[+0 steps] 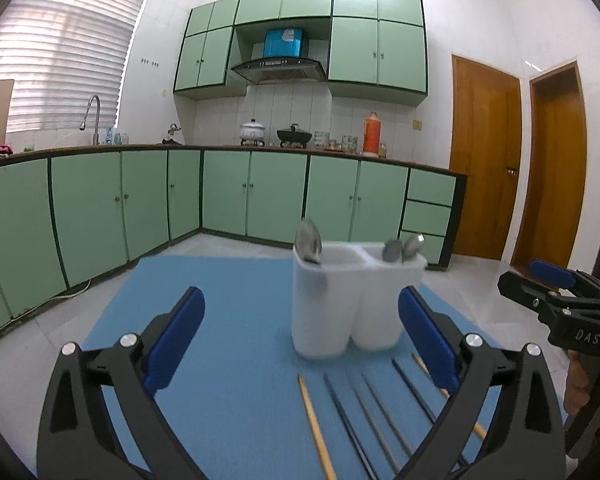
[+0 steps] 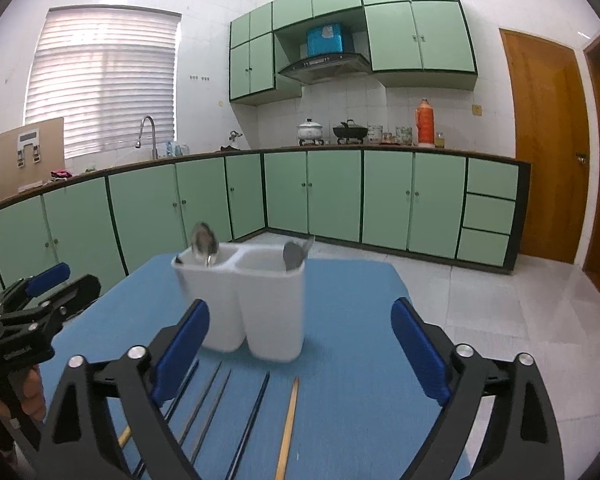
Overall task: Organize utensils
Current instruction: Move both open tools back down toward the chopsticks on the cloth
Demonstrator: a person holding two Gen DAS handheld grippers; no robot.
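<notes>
Meanwhile the left hand-held gripper (image 1: 300, 332) hovers released above the blue tabletop (image 1: 228, 320); ahead stands the white holder (image 1: 352, 304) with spoons (image 1: 308, 246), chopsticks (image 1: 356, 412) lying before it, and the right hand-held gripper (image 2: 300, 344) likewise spread, empty

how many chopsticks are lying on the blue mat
6, all in a row in front of the white holder: a wooden chopstick at the left end, four dark chopsticks in the middle, and a second wooden chopstick partly behind the left gripper. More could be hidden.
</notes>
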